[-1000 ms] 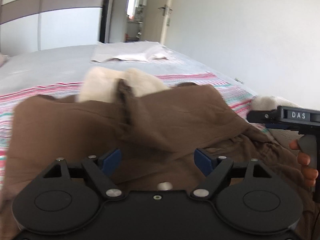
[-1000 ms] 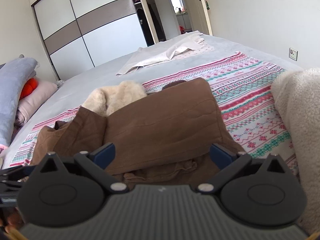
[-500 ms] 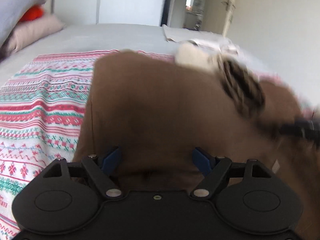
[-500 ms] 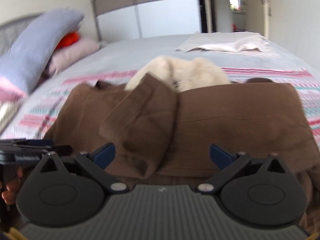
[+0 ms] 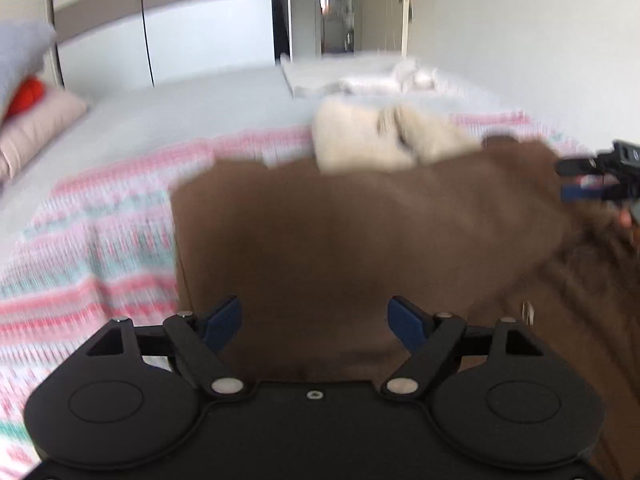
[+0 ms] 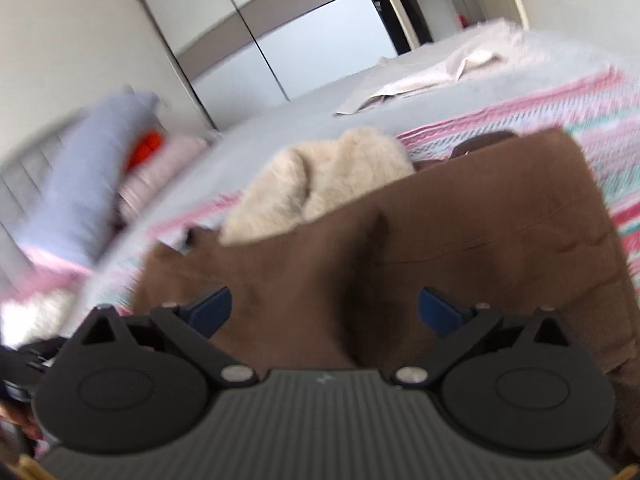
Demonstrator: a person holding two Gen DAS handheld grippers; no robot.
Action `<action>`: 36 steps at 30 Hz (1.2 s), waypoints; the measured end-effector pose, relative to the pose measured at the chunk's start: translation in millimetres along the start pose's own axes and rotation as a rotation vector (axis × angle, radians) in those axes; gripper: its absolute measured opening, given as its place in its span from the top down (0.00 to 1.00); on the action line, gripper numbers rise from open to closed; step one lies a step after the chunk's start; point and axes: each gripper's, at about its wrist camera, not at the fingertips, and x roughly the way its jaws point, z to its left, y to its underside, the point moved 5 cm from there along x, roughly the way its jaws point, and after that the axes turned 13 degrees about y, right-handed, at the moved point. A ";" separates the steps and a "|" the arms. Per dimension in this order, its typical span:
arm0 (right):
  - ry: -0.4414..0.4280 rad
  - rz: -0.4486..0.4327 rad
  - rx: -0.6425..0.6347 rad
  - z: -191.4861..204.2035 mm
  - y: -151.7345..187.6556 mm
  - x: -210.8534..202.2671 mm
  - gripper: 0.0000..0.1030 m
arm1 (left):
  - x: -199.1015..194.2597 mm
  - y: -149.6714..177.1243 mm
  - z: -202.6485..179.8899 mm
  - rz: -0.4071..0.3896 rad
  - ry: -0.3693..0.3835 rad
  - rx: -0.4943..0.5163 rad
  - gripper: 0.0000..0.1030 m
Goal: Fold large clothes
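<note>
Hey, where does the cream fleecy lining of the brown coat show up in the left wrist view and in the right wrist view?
Left wrist view: cream fleecy lining sits above centre, slightly right, at the far edge of the brown coat.
Right wrist view: it sits at centre, upper half, again past the coat's far edge.
Shared landmark: the pale folded sheet farther up the bed, upper right in both.

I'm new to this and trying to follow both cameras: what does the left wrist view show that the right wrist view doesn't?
Only the left view shows the right hand-held gripper, open, at its right edge. Only the right view shows a dark crease in the brown garment. Both share the garment, its cream fleece lining, the striped blanket and the wardrobe.
</note>
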 end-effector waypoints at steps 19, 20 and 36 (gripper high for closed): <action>0.074 -0.288 -0.283 39.6 -6.1 -9.9 0.94 | 96.0 -30.2 60.3 -0.208 -0.163 -0.175 0.75; 0.144 -0.218 -0.277 26.9 -1.6 5.5 0.93 | 107.9 -19.9 63.2 -0.160 -0.173 -0.170 0.75; 0.254 -0.084 -0.247 20.4 7.3 -53.8 0.17 | 18.9 0.1 23.5 -0.101 -0.185 -0.175 0.35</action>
